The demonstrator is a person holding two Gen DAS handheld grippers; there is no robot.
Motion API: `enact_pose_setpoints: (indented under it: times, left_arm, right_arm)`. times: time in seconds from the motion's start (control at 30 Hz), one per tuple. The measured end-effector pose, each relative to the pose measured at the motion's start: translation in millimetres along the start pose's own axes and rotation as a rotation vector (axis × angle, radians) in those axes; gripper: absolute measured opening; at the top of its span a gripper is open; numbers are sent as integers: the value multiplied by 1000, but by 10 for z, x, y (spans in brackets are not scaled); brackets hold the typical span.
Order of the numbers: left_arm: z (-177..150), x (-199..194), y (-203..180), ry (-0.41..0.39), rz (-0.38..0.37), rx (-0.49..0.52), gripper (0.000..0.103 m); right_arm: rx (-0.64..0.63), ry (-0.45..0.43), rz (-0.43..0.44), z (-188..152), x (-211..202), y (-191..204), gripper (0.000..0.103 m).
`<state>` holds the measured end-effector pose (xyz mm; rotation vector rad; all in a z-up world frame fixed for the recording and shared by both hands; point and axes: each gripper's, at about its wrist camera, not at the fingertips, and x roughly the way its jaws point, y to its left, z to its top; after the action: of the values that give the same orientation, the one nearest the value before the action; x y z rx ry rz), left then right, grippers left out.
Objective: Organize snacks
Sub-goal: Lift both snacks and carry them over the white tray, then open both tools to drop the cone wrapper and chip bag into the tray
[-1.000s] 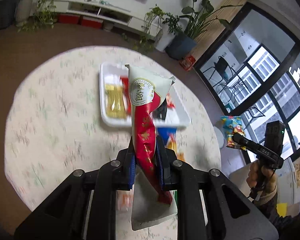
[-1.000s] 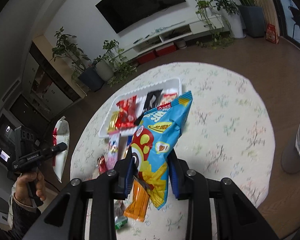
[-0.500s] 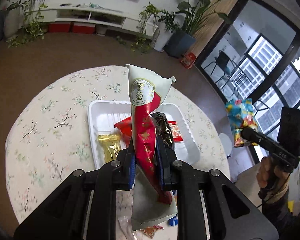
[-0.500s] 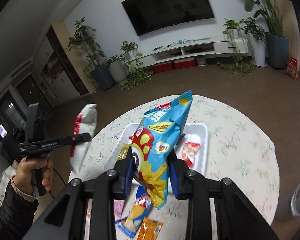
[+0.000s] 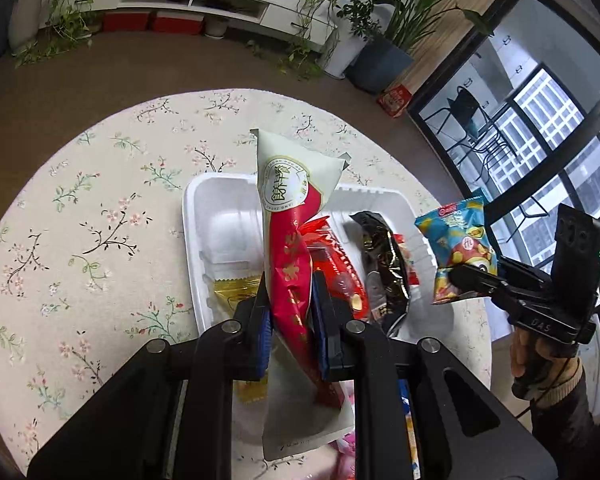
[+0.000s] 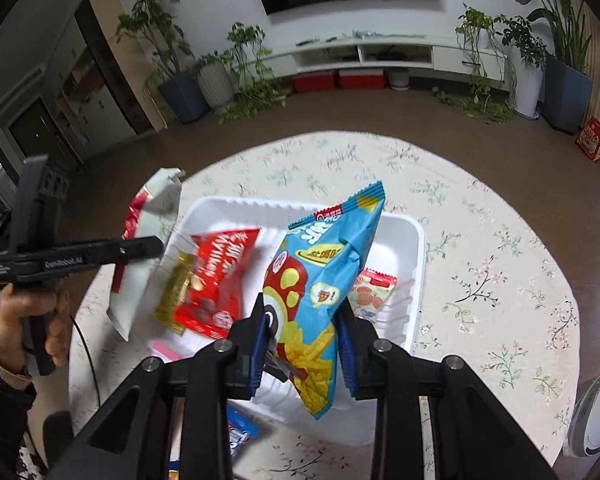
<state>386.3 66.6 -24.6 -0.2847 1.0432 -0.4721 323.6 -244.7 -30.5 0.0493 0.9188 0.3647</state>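
Observation:
My left gripper (image 5: 290,320) is shut on a tall white and red snack bag (image 5: 290,216), held upright above the near side of the white tray (image 5: 216,200). My right gripper (image 6: 302,340) is shut on a blue chip bag (image 6: 320,276), held above the tray (image 6: 404,232). The tray holds a red packet (image 6: 216,276), a gold packet (image 6: 176,288), a black packet (image 5: 384,264) and a small pale packet (image 6: 370,292). In the left wrist view the right gripper (image 5: 466,278) and its blue bag (image 5: 458,240) hang at the tray's right end.
The tray sits on a round table with a floral cloth (image 5: 100,208). Loose snack packets (image 6: 240,432) lie on the cloth near the tray's front edge. A white round object (image 6: 596,416) stands at the table's right. Plants and a TV shelf stand behind.
Both grippers have moved forward and inward over the tray with their bags still held. The tray now lies directly beneath both bags.

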Motion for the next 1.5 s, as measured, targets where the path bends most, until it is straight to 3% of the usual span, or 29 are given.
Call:
enact_pose_setpoints:
  times: [0.33, 0.63, 1.3, 1.5]
  left_arm:
    - [-68, 197, -59, 12, 10, 3, 16]
    - [-62, 351, -145, 25, 40, 34, 16]
    - [-134, 473, -281, 50, 110, 25, 17]
    - [-88, 478, -320, 56, 138, 20, 26]
  right_arm:
    - [-36, 8, 20, 116, 76, 237, 33]
    - [-126, 101, -18, 194, 476, 579, 33]
    - [-147, 184, -112, 199, 750, 604, 34]
    - [-152, 186, -129, 168, 702, 604, 35]
